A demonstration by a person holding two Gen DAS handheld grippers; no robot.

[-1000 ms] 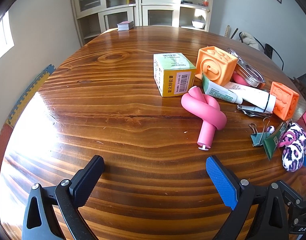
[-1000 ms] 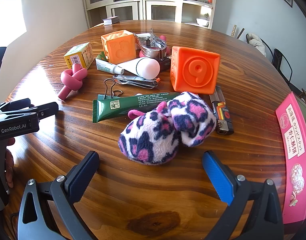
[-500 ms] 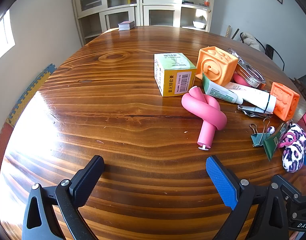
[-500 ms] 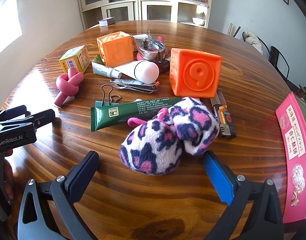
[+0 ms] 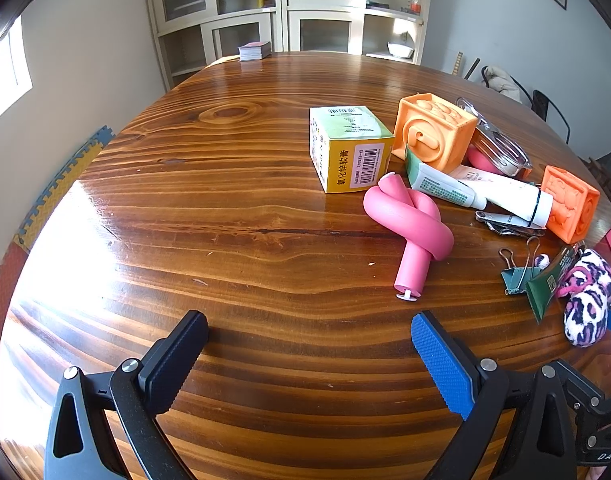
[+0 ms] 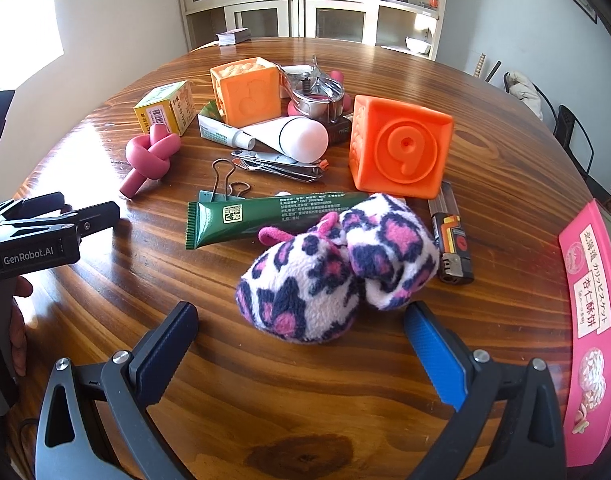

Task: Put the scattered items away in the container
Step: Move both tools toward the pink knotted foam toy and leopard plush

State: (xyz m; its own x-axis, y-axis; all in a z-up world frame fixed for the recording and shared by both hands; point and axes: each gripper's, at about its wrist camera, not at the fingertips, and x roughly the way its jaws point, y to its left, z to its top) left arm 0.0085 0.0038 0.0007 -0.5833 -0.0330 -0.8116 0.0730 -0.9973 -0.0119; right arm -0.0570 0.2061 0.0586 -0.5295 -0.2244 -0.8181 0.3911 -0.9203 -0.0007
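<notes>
Both sets of jaws spread wide, nothing between them: right gripper (image 6: 301, 322) low over the round wooden table (image 6: 505, 152), tips flanking the near edge of the leopard-print fleece bundle (image 6: 337, 272) without touching; left gripper (image 5: 309, 334) over bare wood at the left, well apart from the clutter.

Pink biscuit box (image 6: 591, 332) at the table's right edge. Next in bulk, orange cube marked 9 (image 6: 401, 150), just behind the bundle; paler orange cube (image 6: 247, 90) farther back; yellow-green carton (image 5: 351, 148) beside it. Dark green tube (image 6: 265, 216) lying flat, its cap end hidden under the fleece. Knotted pink foam roller (image 5: 409, 226) nearest the left gripper. White tube (image 6: 293, 136), lighter (image 6: 451, 236), nail clippers (image 6: 281, 164), binder clip (image 6: 221, 184).
</notes>
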